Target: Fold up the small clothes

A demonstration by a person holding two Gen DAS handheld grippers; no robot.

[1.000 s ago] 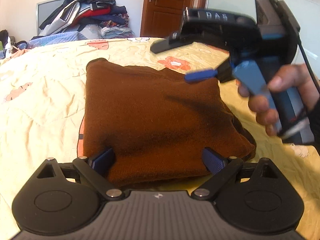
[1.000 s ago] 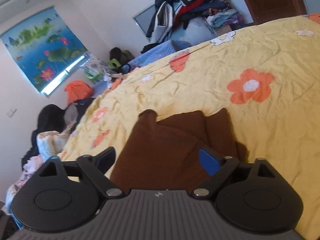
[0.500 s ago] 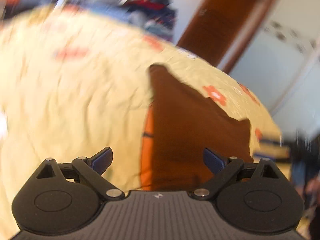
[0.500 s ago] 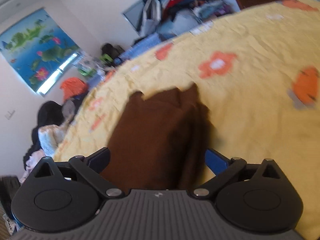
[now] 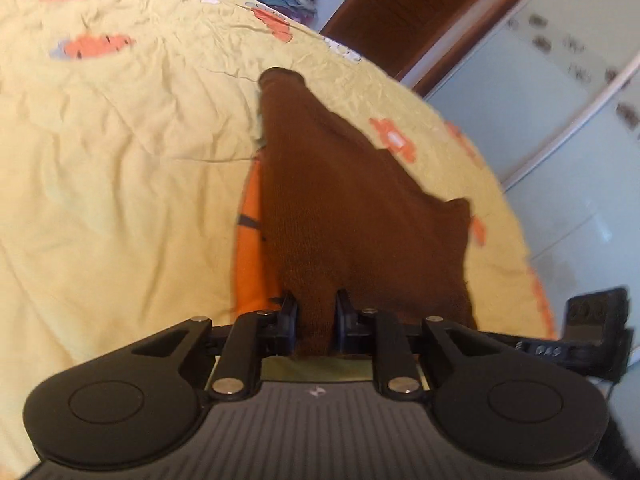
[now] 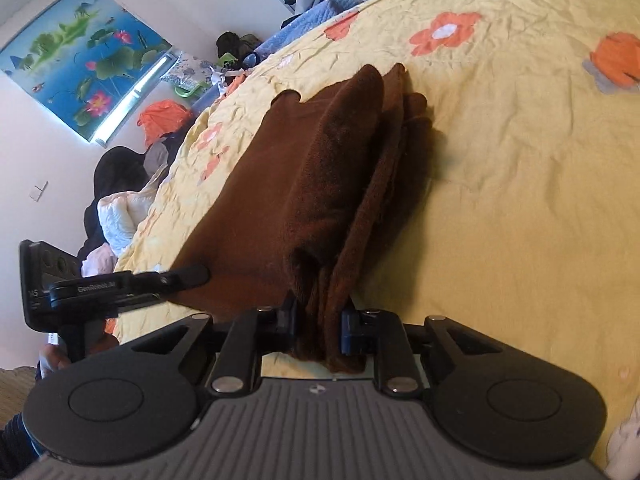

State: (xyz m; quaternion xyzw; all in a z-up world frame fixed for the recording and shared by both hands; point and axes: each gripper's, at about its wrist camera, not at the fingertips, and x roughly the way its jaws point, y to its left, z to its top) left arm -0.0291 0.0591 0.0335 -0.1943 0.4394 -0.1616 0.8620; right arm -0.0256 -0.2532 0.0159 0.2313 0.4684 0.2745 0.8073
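- Your left hand-held gripper [image 5: 315, 322] pinches the near edge of the brown sweater [image 5: 352, 216].
- Your right hand-held gripper [image 6: 320, 330] pinches it too.
- The sweater lies long on the bed [image 6: 520, 200], stretching away from both.

The left gripper [image 5: 314, 325] has its fingers [image 5: 289, 322] pinched on the near edge of the brown sweater [image 5: 344, 208], which lies folded on the yellow bedspread [image 5: 120, 168] and runs away to a rounded far corner. An orange patch [image 5: 250, 248] peeks out along the sweater's left side. At the right edge, part of the right gripper [image 5: 592, 332] shows, its fingers hidden. Beyond the bed stand a wooden door [image 5: 404, 12] and a white wardrobe [image 5: 560, 120].
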